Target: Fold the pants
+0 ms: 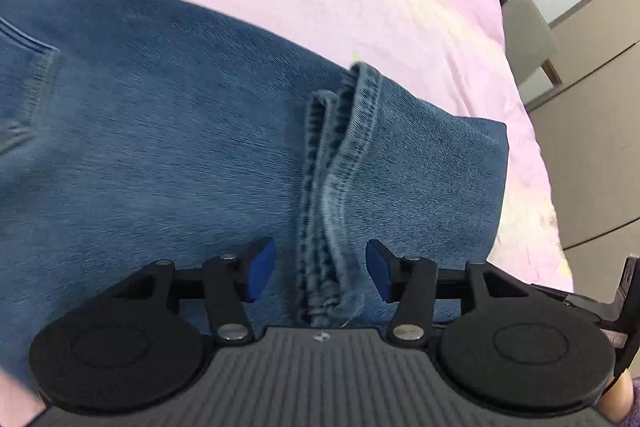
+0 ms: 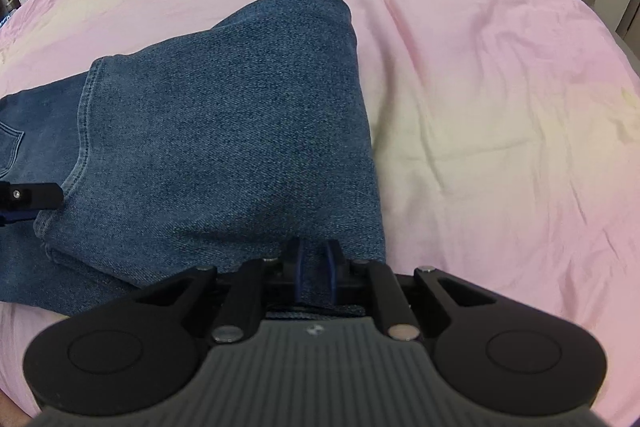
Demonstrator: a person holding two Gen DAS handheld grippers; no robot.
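The jeans (image 2: 224, 131) lie across the pink bedsheet (image 2: 480, 107), filling the left and centre of both views, one part already laid over another so that a hemmed edge curves down the left of the right wrist view. The right gripper (image 2: 314, 267) sits at the lower centre of its frame with its fingers drawn together on a fold of denim at the near edge of the pile; the cloth runs between the blue pads, so I take this as a pinch meant to carry that layer over for the next fold. The left gripper (image 1: 320, 269) hovers low over the cloth with its fingers apart, a bunched, stitched hem (image 1: 340, 155) running up from between them yet touched by neither pad; it looks placed either to take that edge or having let it lie. A back pocket (image 1: 28, 83) shows at the left edge of the left view. Grey chairs (image 1: 528, 35) and pale cabinets (image 1: 592, 131) stand at the upper right beyond the bed. No brand, label or writing can be read anywhere, only a small pale mark on each gripper body, too tiny to make out
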